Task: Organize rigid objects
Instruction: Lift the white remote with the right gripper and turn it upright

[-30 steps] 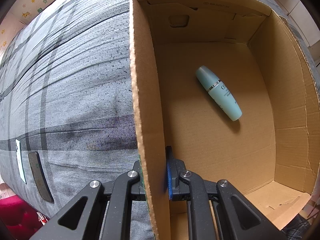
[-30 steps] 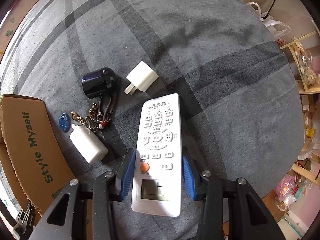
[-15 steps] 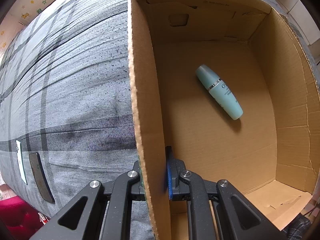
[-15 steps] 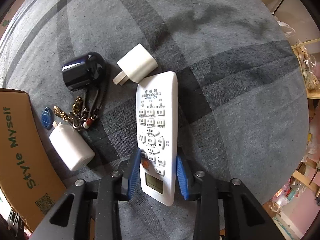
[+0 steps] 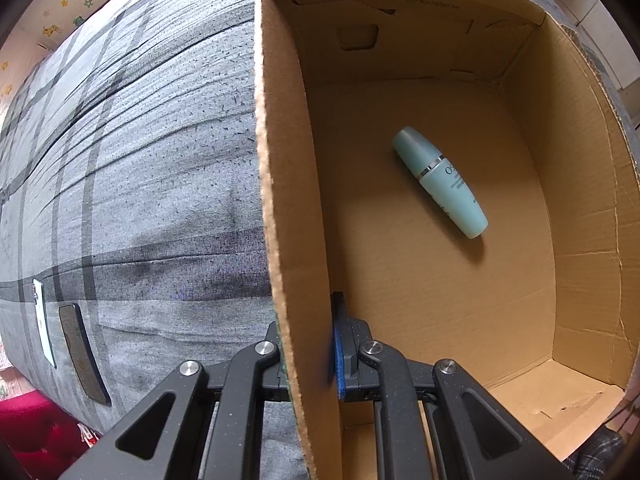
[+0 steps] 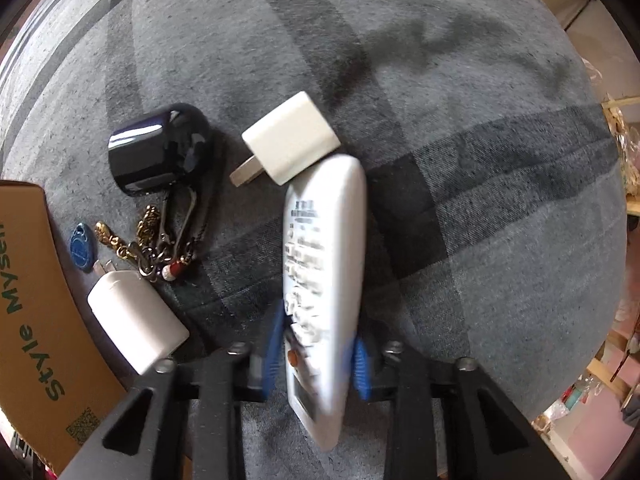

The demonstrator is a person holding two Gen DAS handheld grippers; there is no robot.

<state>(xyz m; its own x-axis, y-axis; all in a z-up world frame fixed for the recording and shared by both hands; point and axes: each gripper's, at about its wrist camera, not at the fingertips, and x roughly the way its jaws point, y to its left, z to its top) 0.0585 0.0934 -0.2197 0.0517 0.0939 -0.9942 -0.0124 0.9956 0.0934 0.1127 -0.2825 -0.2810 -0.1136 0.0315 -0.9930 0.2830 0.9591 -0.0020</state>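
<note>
My left gripper [image 5: 310, 344] is shut on the left wall of an open cardboard box [image 5: 280, 160], one finger inside and one outside. A teal bottle [image 5: 440, 184] lies on the box floor. On the grey plaid bed cover, a white remote control [image 6: 324, 248] is tipped onto its long edge between the blue pads of my right gripper [image 6: 316, 364]. The jaws are closing and the pads press on both sides of the remote's lower part. A white plug adapter [image 6: 292, 144] touches the remote's far end.
Left of the remote lie a black cap [image 6: 160, 148], a key bunch [image 6: 160, 240] with a blue tag [image 6: 82, 246], and a second white adapter [image 6: 136, 328]. The box's printed side [image 6: 32, 320] is at far left. A white phone [image 5: 42, 320] and a dark one [image 5: 82, 352] lie beside the box.
The right gripper sank toward the bed and its jaws narrowed onto the remote, which rolled from flat onto its edge. The left gripper and box have not moved.
</note>
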